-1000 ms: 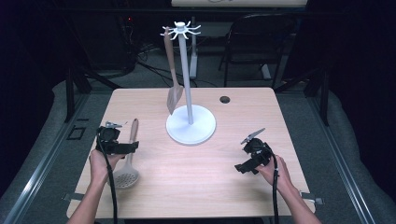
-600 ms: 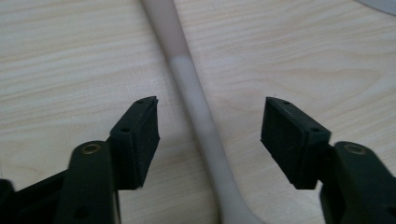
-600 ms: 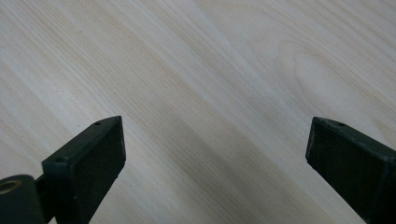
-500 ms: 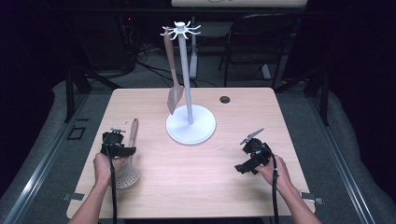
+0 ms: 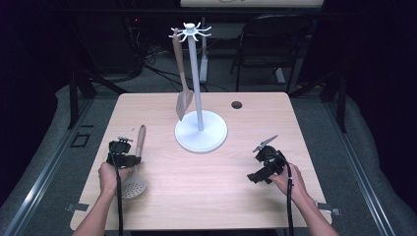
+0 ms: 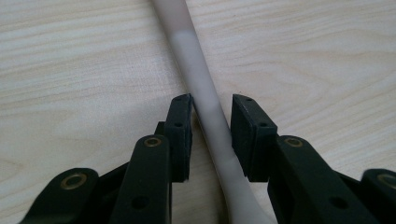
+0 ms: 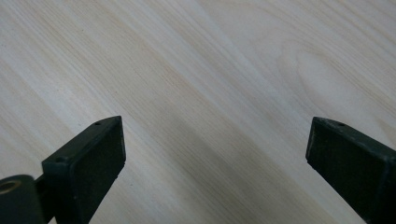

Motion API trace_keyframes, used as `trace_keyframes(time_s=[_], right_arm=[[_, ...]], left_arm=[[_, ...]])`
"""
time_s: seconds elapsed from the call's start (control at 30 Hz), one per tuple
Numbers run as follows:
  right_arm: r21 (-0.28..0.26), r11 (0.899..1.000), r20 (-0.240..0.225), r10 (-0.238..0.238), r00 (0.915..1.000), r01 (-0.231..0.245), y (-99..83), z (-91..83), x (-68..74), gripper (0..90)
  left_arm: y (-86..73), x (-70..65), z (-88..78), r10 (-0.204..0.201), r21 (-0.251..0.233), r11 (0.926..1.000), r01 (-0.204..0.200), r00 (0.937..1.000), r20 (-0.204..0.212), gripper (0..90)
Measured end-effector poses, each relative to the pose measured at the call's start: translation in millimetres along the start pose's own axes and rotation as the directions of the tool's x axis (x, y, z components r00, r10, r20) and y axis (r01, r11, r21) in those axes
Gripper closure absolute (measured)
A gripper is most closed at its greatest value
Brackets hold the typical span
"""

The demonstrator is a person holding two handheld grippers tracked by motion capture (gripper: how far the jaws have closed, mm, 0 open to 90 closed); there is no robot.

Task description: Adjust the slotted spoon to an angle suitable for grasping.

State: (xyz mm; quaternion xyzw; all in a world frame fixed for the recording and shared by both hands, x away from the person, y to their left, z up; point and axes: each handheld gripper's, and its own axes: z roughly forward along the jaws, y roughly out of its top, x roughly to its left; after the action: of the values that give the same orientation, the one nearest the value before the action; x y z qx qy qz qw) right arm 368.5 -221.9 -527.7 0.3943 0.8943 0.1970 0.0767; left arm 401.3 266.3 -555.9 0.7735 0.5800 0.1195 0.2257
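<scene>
L tongs (image 6: 211, 135) closing round pale skimmer handle (image 6: 198, 79).

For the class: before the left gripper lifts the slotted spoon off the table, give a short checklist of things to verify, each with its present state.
1. Slotted spoon handle lies between the left gripper jaws: ok.
2. Both pads pressing the handle: not ok; the jaws have just been closing, and a gap shows at one side.
3. Right gripper open and apart from the spoon: ok.
4. Free hook on the white stand: ok; only the spatula hangs there.
5. Handle's balance once lifted: cannot tell.
</scene>
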Motion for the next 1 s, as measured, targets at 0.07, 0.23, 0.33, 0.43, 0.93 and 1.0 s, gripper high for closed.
trace_keyframes(time_s=[0.07,0.23,0.33,0.43,0.93,1.0], right_arm=[[0.001,1.000,-0.002,-0.005,1.0000,0.005,0.6,0.2,0.4,4.3],[0.004,1.000,-0.009,-0.005,0.9999,0.006,0.2,1.9,0.3,4.3],[0.005,1.000,-0.006,-0.011,0.9999,0.011,0.1,0.8,-0.4,4.3],[-0.005,1.000,-0.006,-0.005,1.0000,0.005,-0.1,0.5,-0.4,4.3],[-0.011,1.000,-0.028,-0.013,0.9995,0.013,0.8,0.1,0.3,3.1],[-0.033,0.999,-0.033,0.000,0.9994,-0.001,0.3,0.2,1.8,3.2]], left_arm=[[0.3,-0.6,0.0,0.001,0.002,1.0000,-0.001,1.0000,-0.002,69.4],[1.2,-1.0,-1.3,0.007,0.012,0.9999,-0.007,1.0000,0.002,70.6],[1.3,-1.4,-1.9,0.017,0.016,0.9997,-0.017,0.9998,0.013,72.1],[1.3,-3.1,-2.9,0.027,0.023,0.9994,-0.028,0.9993,0.024,73.0],[-3.7,-7.0,-10.3,0.047,0.066,0.9966,-0.049,0.9984,0.032,77.9],[-4.2,-7.2,-10.8,0.051,0.068,0.9963,-0.054,0.9982,0.032,77.9]])
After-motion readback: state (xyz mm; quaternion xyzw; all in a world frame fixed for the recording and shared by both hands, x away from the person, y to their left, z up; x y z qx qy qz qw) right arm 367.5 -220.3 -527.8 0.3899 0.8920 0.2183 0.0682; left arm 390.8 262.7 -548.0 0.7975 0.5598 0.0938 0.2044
